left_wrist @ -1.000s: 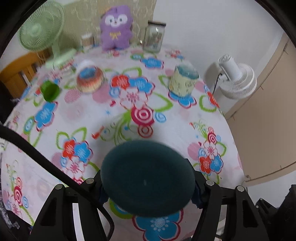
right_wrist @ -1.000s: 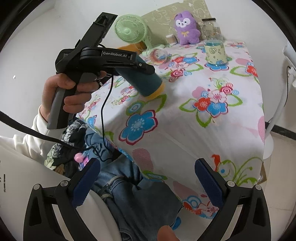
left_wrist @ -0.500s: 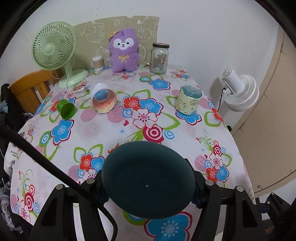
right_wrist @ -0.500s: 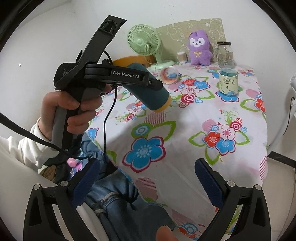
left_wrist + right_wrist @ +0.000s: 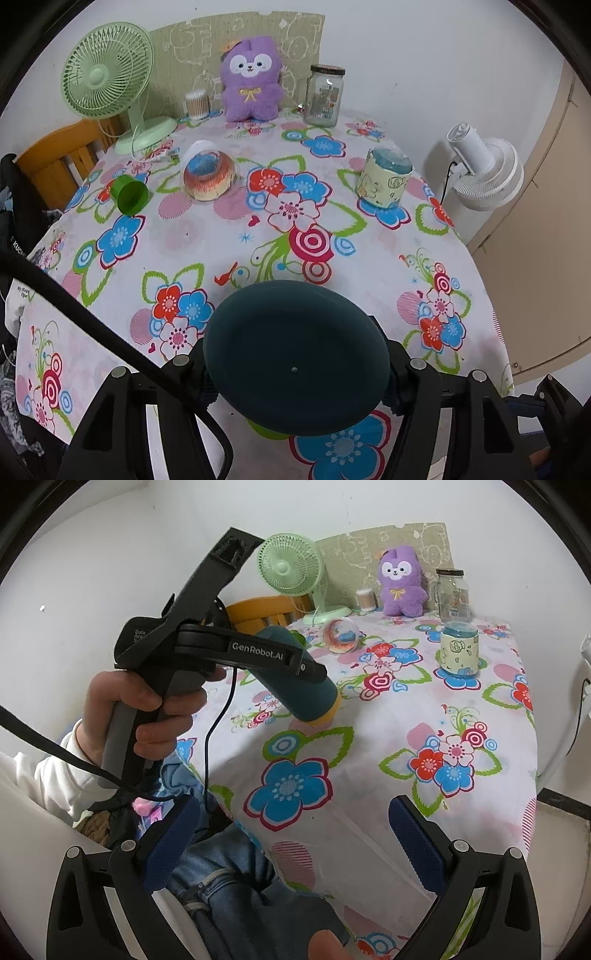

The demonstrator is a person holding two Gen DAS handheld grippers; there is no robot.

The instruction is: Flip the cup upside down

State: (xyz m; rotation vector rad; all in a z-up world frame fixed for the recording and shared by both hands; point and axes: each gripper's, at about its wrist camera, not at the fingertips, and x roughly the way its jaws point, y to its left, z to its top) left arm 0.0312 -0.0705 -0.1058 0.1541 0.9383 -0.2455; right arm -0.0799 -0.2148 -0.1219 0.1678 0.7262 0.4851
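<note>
At the counter's (image 5: 236, 236) six-o'clock edge: dark teal cup (image 5: 295, 358), pinched by the left gripper (image 5: 295, 373), tilted, yellow rim (image 5: 327, 716) toward the cloth. Right gripper (image 5: 291, 834) is held spread, empty. Risk is judged: slippage during rotation; rim catching cloth, dragging it.

Bright, even, diffuse light fills both views, with only faint soft shadows on the bench (image 5: 229, 236). Focus is sharp and free of blur. Fisheye distortion bends the edges, and black vignetting darkens the corners.
</note>
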